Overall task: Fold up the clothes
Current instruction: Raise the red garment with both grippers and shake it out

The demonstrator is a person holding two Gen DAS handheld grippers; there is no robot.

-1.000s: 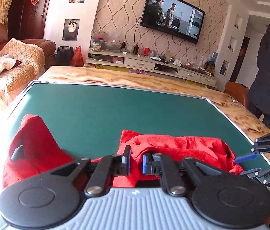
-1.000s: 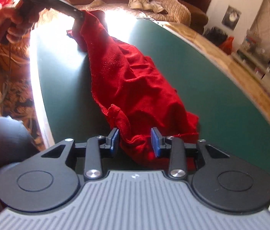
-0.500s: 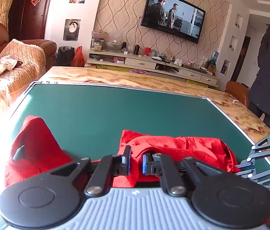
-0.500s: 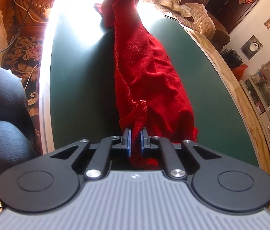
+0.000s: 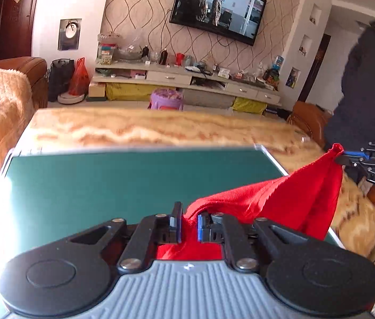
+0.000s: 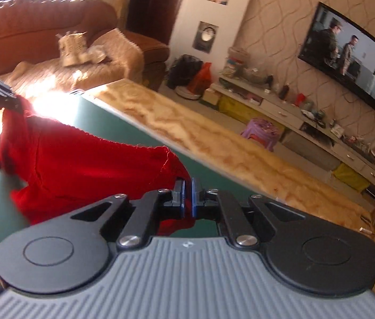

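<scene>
The right tool (image 6: 186,195) is now clamping a bunched edge of the red garment (image 6: 81,164), where a second ago its jaws were standing apart on either side of that cloth and only pinched it half a second back. The left tool (image 5: 188,224) is gripping the other end with its jaws narrow, as it was before. What has changed most is height: both tools are rising, and the garment is no longer lying in a heap on the green mat (image 5: 107,183) of the desk (image 5: 147,127).

In the left wrist view the cloth is stretching as a red sheet from the left tool up to the right tool (image 5: 347,156) at the right edge, with a fold of it hanging down below that line. In the right wrist view the same span is running back toward the left tool (image 6: 14,103) at the far left, and the lower part of the garment seems to be trailing on the mat there, though glare from the window is washing that corner out.

For the task this looks like the start of spreading: with two ends held and lifted, the garment can be shaken open and laid flat before any fold is made. No fold is showing yet. A person in a dark jacket (image 5: 368,85) is standing beyond the far right corner of the desk, well apart from the cloth.
</scene>
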